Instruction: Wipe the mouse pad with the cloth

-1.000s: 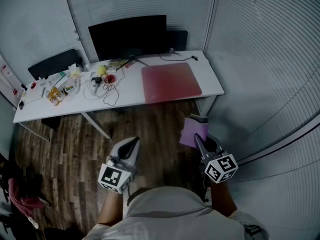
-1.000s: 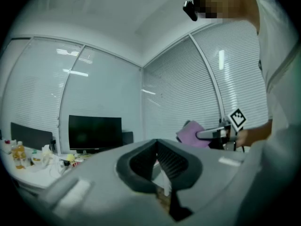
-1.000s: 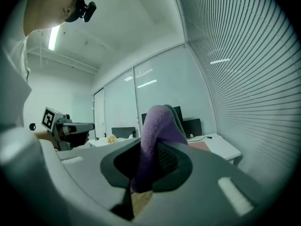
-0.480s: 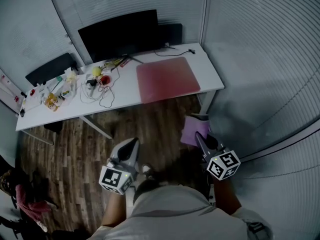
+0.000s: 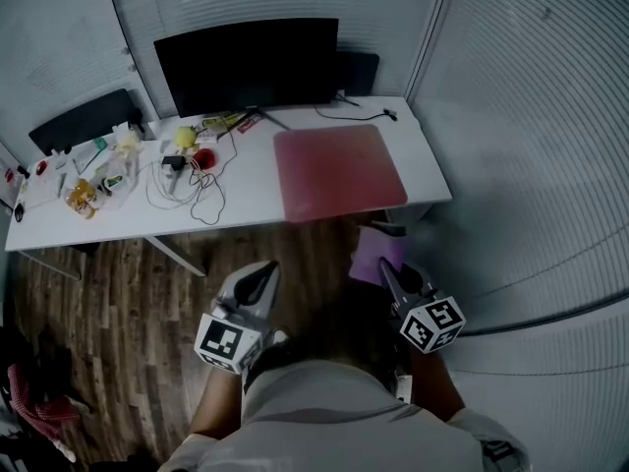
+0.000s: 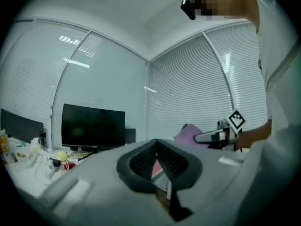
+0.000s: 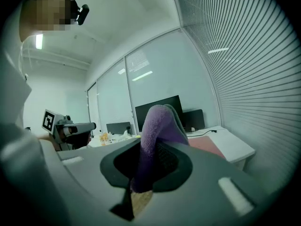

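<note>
A red mouse pad [image 5: 339, 172] lies flat on the right part of the white desk [image 5: 246, 190]. My right gripper [image 5: 385, 266] hangs over the floor just short of the desk's front edge, shut on a purple cloth [image 5: 374, 255] that sticks up between its jaws [image 7: 157, 135]. My left gripper [image 5: 263, 275] is lower left of it, also over the floor, with its jaws closed and nothing between them. In the left gripper view the pad shows as a red sliver [image 6: 156, 166] past the jaws.
A black monitor [image 5: 248, 64] stands at the desk's back. Cables, a yellow ball and small clutter [image 5: 182, 160] cover the desk's left half. A dark chair [image 5: 84, 121] sits behind the left end. Blinds enclose the right side. Wooden floor [image 5: 118, 303] lies beneath me.
The view has moved closer to the desk. The right gripper with the cloth now sits just below the desk's front edge; the left gripper keeps its place beside it.
</note>
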`<move>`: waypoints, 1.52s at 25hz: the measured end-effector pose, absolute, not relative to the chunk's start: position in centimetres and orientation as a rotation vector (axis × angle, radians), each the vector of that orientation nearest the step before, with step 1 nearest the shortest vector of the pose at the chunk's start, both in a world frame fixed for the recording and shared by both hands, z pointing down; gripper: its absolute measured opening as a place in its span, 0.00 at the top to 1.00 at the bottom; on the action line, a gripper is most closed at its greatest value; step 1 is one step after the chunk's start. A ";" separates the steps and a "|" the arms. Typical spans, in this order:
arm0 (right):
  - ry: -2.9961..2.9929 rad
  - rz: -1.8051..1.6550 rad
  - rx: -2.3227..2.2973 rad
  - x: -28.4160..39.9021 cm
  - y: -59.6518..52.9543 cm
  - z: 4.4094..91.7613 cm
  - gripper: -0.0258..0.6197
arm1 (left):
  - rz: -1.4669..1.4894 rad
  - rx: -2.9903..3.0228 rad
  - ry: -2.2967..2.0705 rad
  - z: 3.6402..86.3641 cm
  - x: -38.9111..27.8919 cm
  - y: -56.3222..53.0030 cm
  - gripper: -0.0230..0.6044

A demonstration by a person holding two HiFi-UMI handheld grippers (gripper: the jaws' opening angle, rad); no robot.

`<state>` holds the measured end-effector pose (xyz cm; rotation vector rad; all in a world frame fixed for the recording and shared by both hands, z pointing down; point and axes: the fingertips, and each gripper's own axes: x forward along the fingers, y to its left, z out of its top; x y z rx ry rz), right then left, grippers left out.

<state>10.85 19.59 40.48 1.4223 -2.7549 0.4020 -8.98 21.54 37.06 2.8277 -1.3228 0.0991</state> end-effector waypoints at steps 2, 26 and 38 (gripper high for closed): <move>-2.752 0.389 1.402 8.5 17.2 40.3 0.88 | 0.083 2.820 -1.328 37.1 -11.2 19.0 0.96; -2.727 0.514 1.297 0.5 -3.1 43.5 0.88 | 0.141 2.697 -1.353 40.5 -18.7 -0.5 0.96; -2.796 0.660 1.040 9.3 -16.3 46.2 0.88 | 0.229 2.632 -1.495 38.8 -7.0 -11.6 0.96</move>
